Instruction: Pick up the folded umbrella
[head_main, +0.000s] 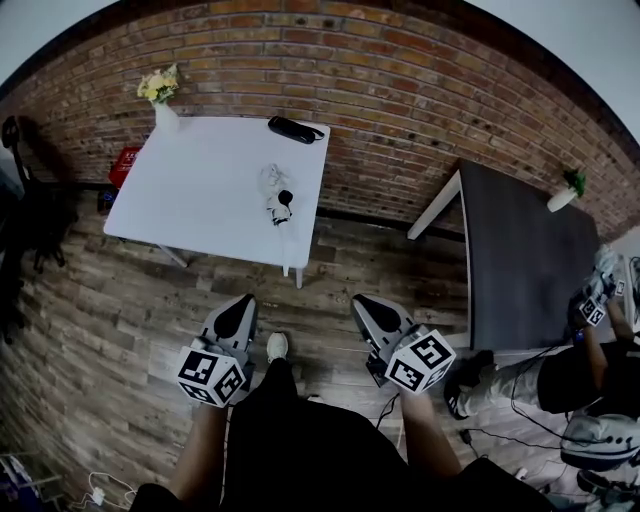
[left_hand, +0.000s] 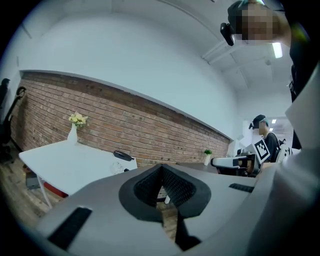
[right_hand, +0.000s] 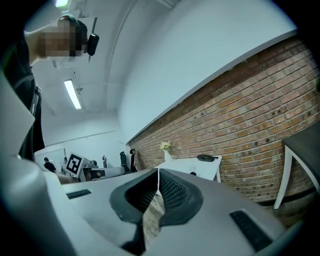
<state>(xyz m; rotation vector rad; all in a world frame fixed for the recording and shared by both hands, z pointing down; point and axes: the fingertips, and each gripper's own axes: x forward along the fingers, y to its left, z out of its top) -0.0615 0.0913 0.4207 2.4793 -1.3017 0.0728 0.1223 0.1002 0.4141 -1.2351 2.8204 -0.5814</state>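
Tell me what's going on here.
A person stands on the wooden floor with a gripper in each hand, facing a white table by the brick wall. The left gripper and right gripper are both shut and empty, short of the table. The folded umbrella lies untouched at the table's far edge, with a vase of flowers at the far corner.

This looks like an office-style lab room. It has a bare brick wall (head_main: 400, 90) and a plank floor (head_main: 130, 330). A white surface (head_main: 200, 190) carries a vase of flowers (head_main: 160, 95), and a dark surface (head_main: 520, 260) a small potted plant (head_main: 568, 188). A strip light (right_hand: 73, 94) hangs overhead, and cables (head_main: 95, 490) trail across the floor.
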